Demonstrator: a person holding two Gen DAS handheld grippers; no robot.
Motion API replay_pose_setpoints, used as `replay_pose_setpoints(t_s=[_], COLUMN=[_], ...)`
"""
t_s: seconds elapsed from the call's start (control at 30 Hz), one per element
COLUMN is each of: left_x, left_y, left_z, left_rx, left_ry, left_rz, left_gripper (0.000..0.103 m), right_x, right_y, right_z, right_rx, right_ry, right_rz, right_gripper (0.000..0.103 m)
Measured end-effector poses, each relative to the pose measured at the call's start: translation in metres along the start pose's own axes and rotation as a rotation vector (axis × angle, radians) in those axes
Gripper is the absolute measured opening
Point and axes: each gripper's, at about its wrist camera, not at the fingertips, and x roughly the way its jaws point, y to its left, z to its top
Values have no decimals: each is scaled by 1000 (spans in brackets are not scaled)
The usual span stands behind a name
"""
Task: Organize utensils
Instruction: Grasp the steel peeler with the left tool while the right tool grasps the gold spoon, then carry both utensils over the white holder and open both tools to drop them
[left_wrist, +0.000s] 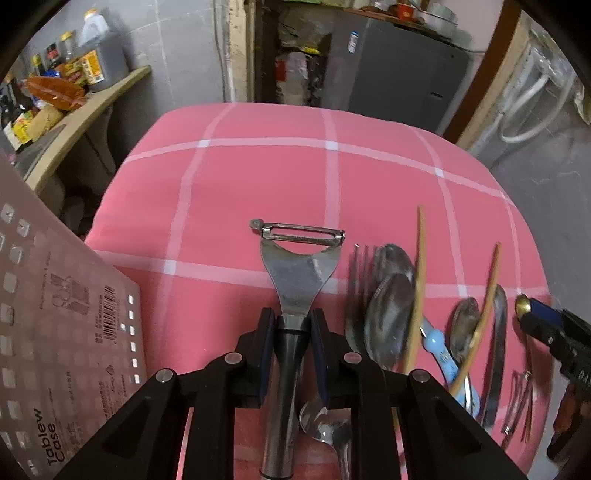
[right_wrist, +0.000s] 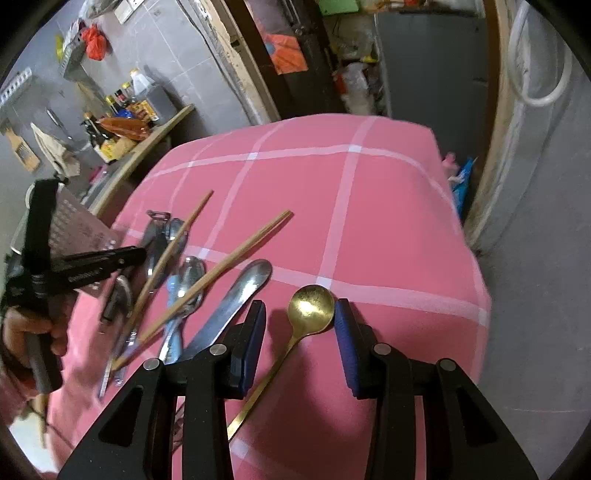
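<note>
Left tool (left_wrist: 293, 332) clamped on peeler (left_wrist: 295, 273) handle; right tool (right_wrist: 300, 325) open, straddling gold spoon (right_wrist: 310, 306)

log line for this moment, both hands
left gripper: jaws shut on peeler | right gripper: jaws open around gold spoon | other utensils loose on pink cloth

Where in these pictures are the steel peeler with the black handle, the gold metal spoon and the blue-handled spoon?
Steel peeler with black handle (left_wrist: 295, 273): left wrist view, flat steel neck.
Gold metal spoon (right_wrist: 311, 308): right wrist view, bowl.
Blue-handled spoon (left_wrist: 436, 341): left wrist view, handle.
</note>
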Motion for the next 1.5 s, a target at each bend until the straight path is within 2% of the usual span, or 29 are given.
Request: replay_pose_setpoints(t_s=[0.17,0.43,0.67,0.7,0.73,0.8,0.9,1.13,1.3,1.5], left_x=[-4,-11,-28,-31,-33,-39,-45,-66,-89,-132], left_y=[-1,-1,2,2,2,2,0,3,2,4], left_z=[-4,-21,-28,-28,-30,-33,-35,-37,-35,-29], left_rx=[-13,-40,-55,-56,-58,-60,-61,-71,-74,-70], left_ry=[23,21,-21,-26,-31,-43,-56,-105,-165,-264], left_rz=[-48,-85,-109,-114,-120,-132,-147,-198,-226,-277], left_gripper=[18,18,18,18,18,18,18,18,18,18], right_x=[9,21,21,22,23,27,27,1,-43,-99], right_y=[-14,-6,-22,-23,-23,-27,-25,-13,11,45], right_z=[13,25,22,22,20,15,10,-6,-14,-2], right_rx=[8,-94,-10,-1,6,27,48,69,66,23], right_ry=[81,164,187,189,191,201,189,98,-50,-240], right_rz=[112,128,220,213,204,196,194,186,139,94], right_gripper=[34,32,29,25,15,4,3,2,2,2])
